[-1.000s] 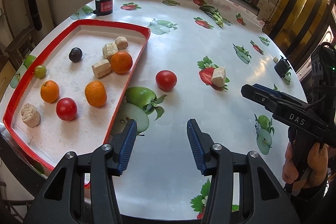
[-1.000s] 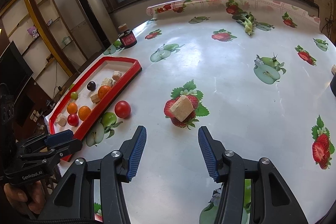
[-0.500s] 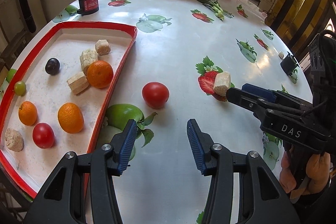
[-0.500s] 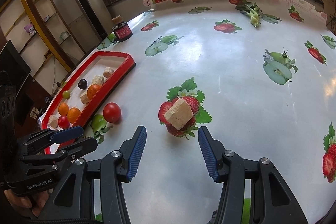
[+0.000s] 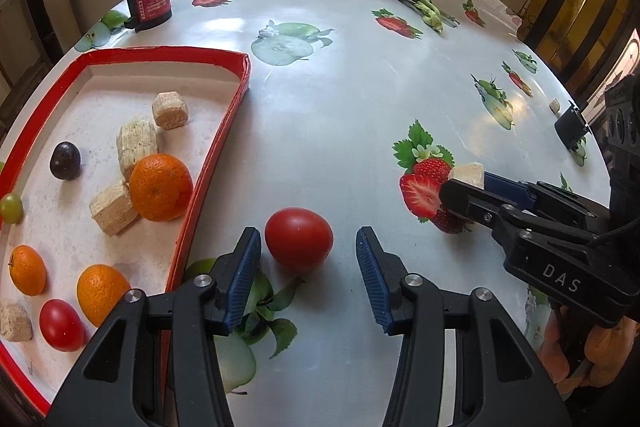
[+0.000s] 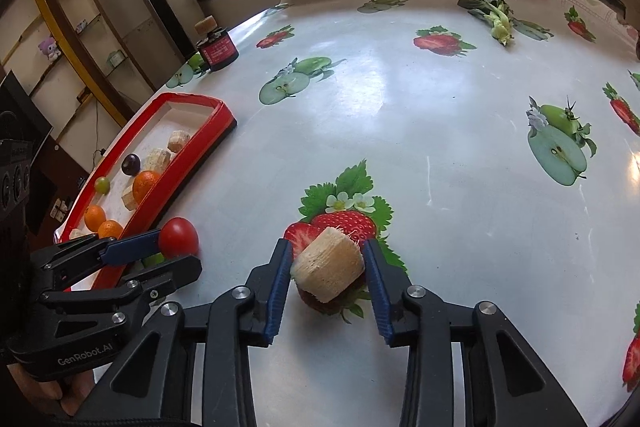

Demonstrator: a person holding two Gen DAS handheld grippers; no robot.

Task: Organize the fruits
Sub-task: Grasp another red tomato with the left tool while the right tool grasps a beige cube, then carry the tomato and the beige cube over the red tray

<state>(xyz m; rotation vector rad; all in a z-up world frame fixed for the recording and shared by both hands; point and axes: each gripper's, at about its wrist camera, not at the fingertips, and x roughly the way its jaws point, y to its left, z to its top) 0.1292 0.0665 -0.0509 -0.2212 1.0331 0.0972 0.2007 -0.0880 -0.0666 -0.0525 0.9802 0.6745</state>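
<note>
Right gripper [image 6: 326, 269]: fingers closing around the pale cut block [image 6: 328, 275], which sits between them on the printed strawberry of the worktop [image 6: 400, 107]; whether the pads already touch it cannot be told. Left gripper [image 5: 309, 253]: fingers spread partway, empty, with the red tomato [image 5: 299, 238] just ahead of the gap, on the worktop beside the red tray [image 5: 216, 147]. The left wrist view alone shows the whole tray floor: three oranges, a small tomato, a dark grape, a green grape and pale blocks. The right wrist view alone shows the block between the right fingers and a shelf beyond the tray.
</note>
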